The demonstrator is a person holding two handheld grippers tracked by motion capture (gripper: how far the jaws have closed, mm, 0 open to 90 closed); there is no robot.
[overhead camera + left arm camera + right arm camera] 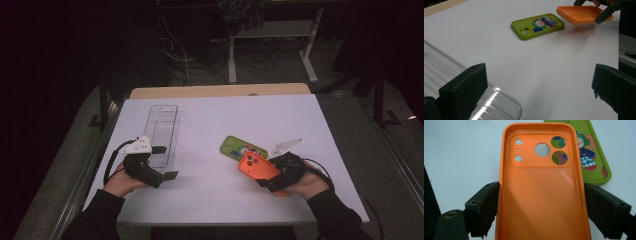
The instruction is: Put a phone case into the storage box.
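Note:
An orange phone case [257,167] [541,195] is held off the white table, open side up, with my right gripper [272,176] [541,207] shut on its two long sides. It shows in the left gripper view as an orange phone case [580,14] hovering above its shadow. A green phone case [243,149] [537,25] [591,152] with a cartoon figure lies flat just beyond it. My left gripper [162,162] [536,92] stands open at the near end of a clear plastic tray [162,132] [446,75], nothing between its jaws.
The white table [220,200] has its wooden edge [220,91] at the back. A small white scrap [286,146] lies right of the green case. Desk legs and cables stand on the floor behind.

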